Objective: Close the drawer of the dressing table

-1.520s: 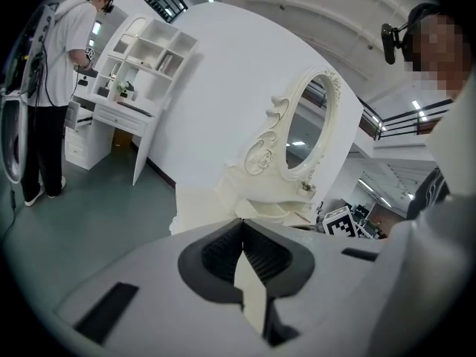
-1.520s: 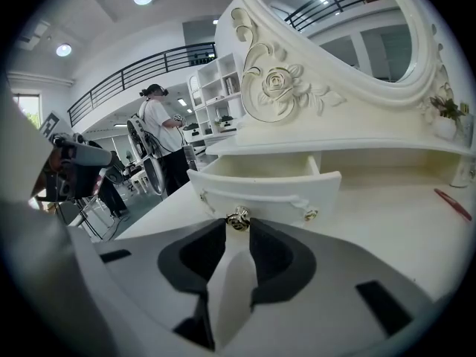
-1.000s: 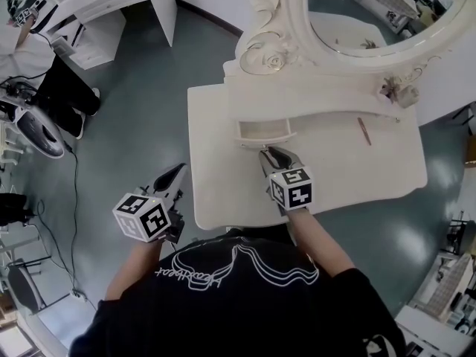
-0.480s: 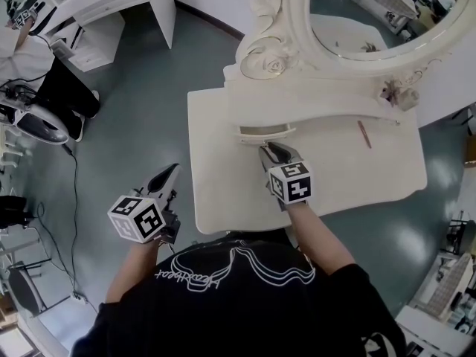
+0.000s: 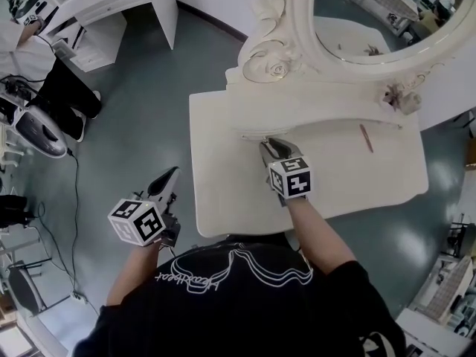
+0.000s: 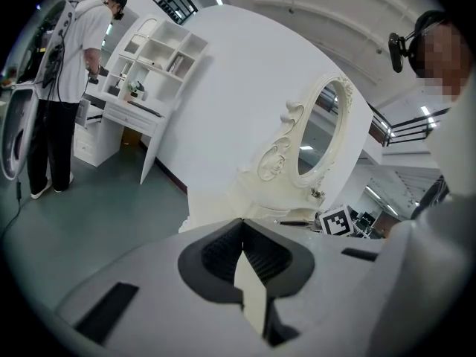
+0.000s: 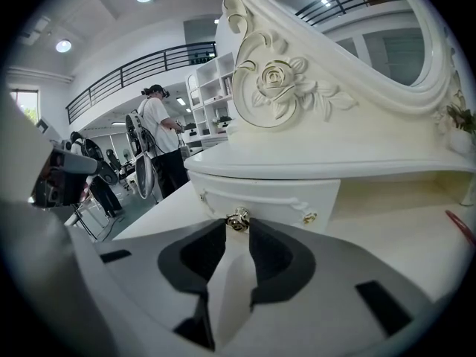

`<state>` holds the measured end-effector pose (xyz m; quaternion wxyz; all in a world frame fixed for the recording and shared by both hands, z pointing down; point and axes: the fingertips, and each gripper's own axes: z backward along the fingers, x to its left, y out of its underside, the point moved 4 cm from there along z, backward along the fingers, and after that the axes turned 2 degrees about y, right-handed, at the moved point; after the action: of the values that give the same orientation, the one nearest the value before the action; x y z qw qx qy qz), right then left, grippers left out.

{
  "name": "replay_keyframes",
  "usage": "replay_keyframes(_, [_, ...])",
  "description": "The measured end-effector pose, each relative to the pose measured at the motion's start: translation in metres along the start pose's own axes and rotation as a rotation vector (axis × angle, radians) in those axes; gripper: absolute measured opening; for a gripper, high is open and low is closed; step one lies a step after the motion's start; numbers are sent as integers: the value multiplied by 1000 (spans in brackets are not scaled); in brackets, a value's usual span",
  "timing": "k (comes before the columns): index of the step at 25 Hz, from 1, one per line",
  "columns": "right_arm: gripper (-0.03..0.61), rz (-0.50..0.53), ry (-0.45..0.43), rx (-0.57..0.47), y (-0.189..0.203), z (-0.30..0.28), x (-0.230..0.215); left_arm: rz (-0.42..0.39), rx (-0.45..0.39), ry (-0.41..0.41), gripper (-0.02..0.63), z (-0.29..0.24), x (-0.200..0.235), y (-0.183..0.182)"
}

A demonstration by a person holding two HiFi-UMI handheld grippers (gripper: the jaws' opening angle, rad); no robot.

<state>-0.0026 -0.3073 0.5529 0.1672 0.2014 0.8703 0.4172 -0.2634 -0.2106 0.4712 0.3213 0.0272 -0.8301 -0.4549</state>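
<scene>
The small cream drawer (image 5: 264,134) under the mirror shelf of the dressing table (image 5: 223,177) sits almost flush with its frame. My right gripper (image 5: 269,144) points at the drawer front (image 7: 268,198). Its tips (image 7: 238,225) are shut on the gold knob (image 7: 238,219). A second gold knob (image 7: 309,217) shows to the right on the same front. My left gripper (image 5: 172,174) hangs off the table's left edge over the floor. In the left gripper view its jaws (image 6: 242,225) meet at the tips with nothing between them.
An oval mirror (image 5: 372,13) in a carved frame stands behind the drawer. A brown pencil-like stick (image 5: 365,137) lies on the tabletop at right, near a small flower ornament (image 5: 399,95). A person (image 5: 44,65) stands at the far left by a white desk (image 5: 111,6).
The drawer has slid in from clearly pulled out to nearly flush. My right gripper moved with it toward the mirror. The left gripper stayed about where it was.
</scene>
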Motion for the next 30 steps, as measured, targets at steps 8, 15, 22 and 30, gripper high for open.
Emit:
replay_keyframes(8, [103,-16,11,-5,-9,-10,-6,1,-12,-10,4,5,3,-2])
replay_keyframes(15, [103,-21,12,3,-12,-14,-8,6,-18,-19,5,11,5,-1])
replay_keyframes(22, [126,11,17,8,-13,-13,-4,7,-33,-11,4,16,2,-2])
replay_keyframes(30, [253,73,-21,-65,-26,29,7,-19,-48,32,5,19,-18,-10])
